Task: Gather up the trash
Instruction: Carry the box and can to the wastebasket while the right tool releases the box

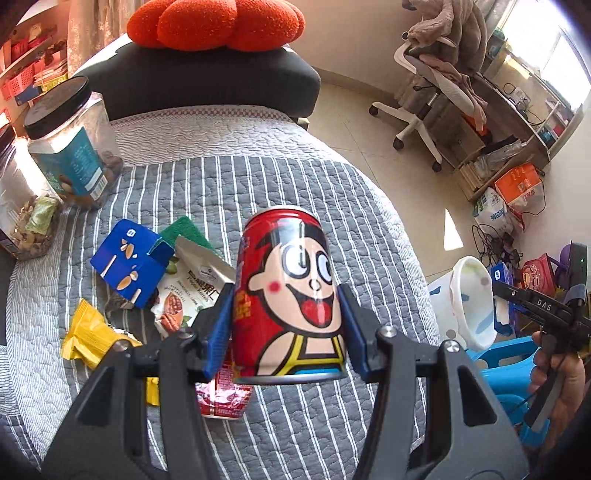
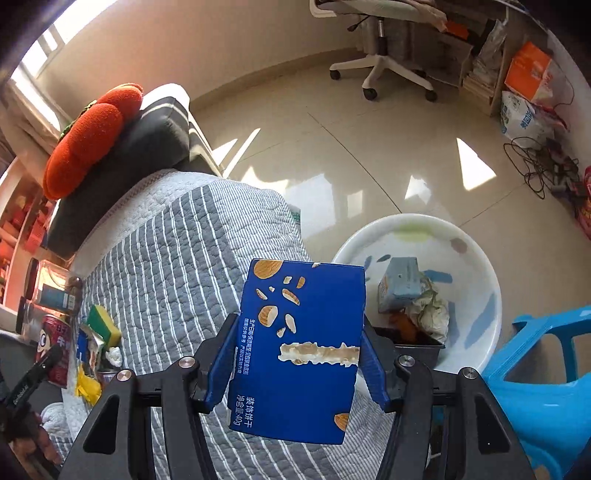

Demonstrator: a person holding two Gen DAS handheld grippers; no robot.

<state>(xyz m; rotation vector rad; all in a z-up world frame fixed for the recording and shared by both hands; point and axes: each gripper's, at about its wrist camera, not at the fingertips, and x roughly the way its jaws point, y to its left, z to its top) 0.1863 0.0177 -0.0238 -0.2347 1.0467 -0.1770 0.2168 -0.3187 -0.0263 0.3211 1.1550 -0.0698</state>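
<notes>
Left gripper (image 1: 286, 325) hides can (image 1: 291, 295) sides; second can (image 1: 225, 397) half hidden.

A pale tiled floor (image 2: 332, 147) carries bright patches of sunlight. Beyond them a white office chair (image 2: 380, 70) stands beside a cluttered shelf unit (image 1: 517, 147). Nearer, a grey striped quilt (image 1: 295, 184) adjoins a dark cushion (image 1: 199, 85) bearing an orange pillow (image 1: 218, 22).

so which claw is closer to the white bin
Right. The right claw, shut on the blue box, is just beside the white bin. The left claw, shut on the red can, is back over the bed.
</notes>
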